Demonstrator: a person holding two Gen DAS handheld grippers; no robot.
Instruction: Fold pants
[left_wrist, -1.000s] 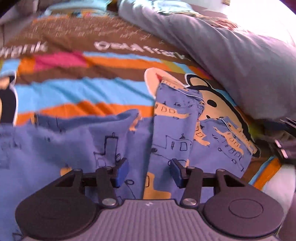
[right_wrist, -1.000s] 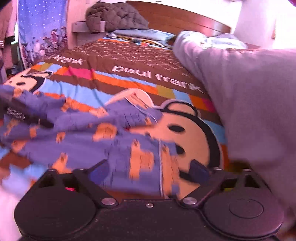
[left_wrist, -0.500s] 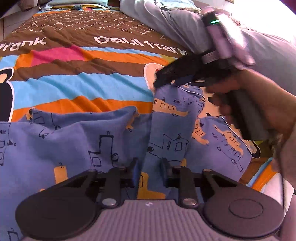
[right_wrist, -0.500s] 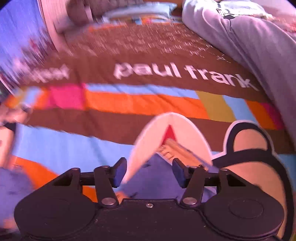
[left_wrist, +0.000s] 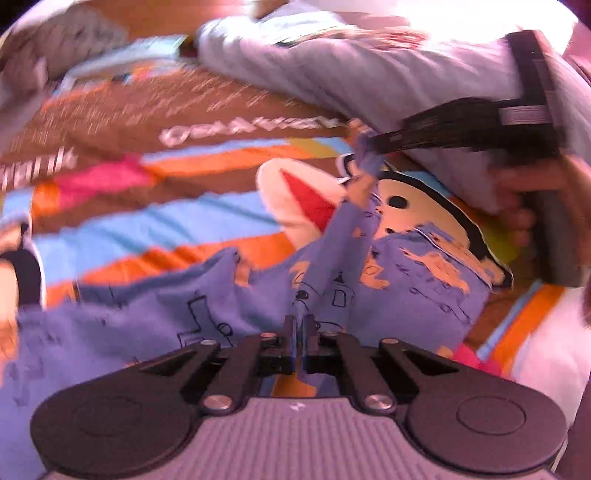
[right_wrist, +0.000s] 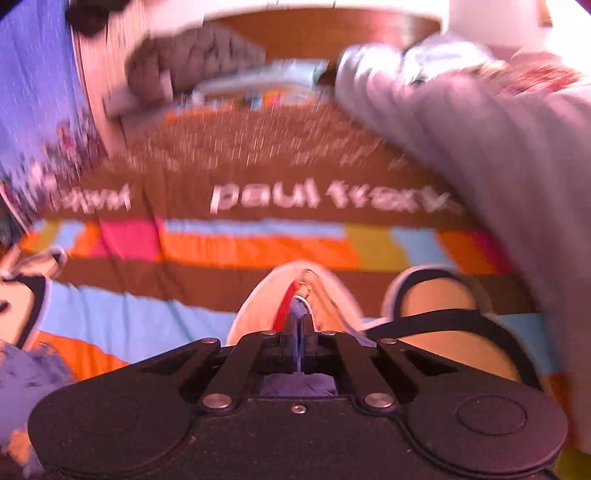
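The pants (left_wrist: 417, 269) are blue with orange and black drawings and lie crumpled on a striped bedspread (left_wrist: 155, 221). My left gripper (left_wrist: 300, 321) is shut on a fold of the pants near the front. My right gripper (left_wrist: 365, 151), seen in the left wrist view, is shut on the far end of the same leg and lifts it off the bed. In the right wrist view the right gripper (right_wrist: 299, 325) pinches blue cloth (right_wrist: 297, 308) between its fingers. Both views are blurred by motion.
A grey duvet (left_wrist: 388, 77) is heaped along the right side of the bed. The bedspread (right_wrist: 258, 247) reads "paul frank". A wooden headboard (right_wrist: 332, 33) and pillows stand at the far end. A blue curtain (right_wrist: 33, 92) hangs at the left.
Both grippers have shut on the pants leg. The right gripper has lifted the far end of the leg off the bed, pulling the cloth taut between the two grippers.
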